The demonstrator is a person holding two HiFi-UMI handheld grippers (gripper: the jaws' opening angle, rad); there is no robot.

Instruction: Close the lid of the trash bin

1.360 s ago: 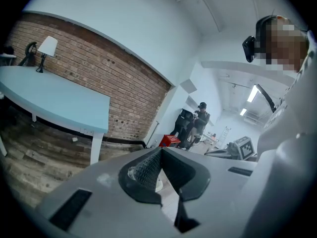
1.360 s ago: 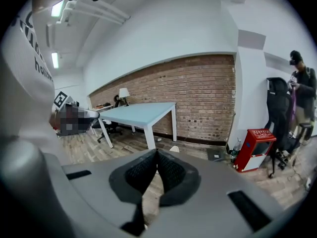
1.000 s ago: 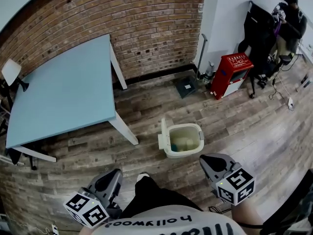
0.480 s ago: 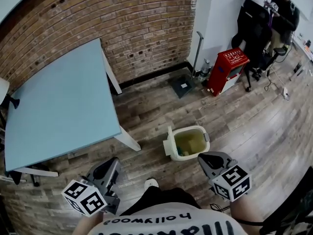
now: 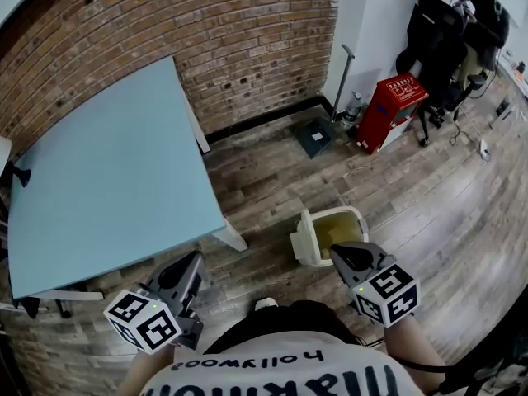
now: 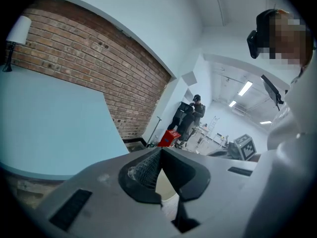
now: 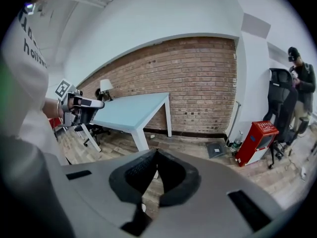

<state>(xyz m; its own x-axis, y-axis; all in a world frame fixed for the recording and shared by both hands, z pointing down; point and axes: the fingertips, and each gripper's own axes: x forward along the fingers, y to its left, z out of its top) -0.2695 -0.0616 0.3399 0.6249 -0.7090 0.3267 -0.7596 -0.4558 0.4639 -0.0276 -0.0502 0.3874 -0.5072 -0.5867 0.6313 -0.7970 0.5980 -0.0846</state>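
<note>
Finds the trash bin [image 5: 340,214] on the plank floor [image 5: 272,180], just off the near-right leg of the blue table [image 5: 107,188], on the side away from the brick wall [image 5: 206,40]. Shows its lid [image 5: 304,239] raised, standing on the rim edge that faces the table, with the yellowish inside open to the head view.

Puts the right gripper [image 5: 337,252] on the bin's side away from the table, its tip overlapping the near rim in the head view; cannot tell whether touching or above. Reads its jaws in the right gripper view as clenched tip to tip, empty.

Puts the left gripper [image 5: 195,262] just off the table's near edge, beside that same leg and well apart from the bin. Reads its jaws in the left gripper view as clenched too, gripping nothing.

Shows a red box [image 5: 392,110] past the table's far-right corner, against a white wall.
</note>
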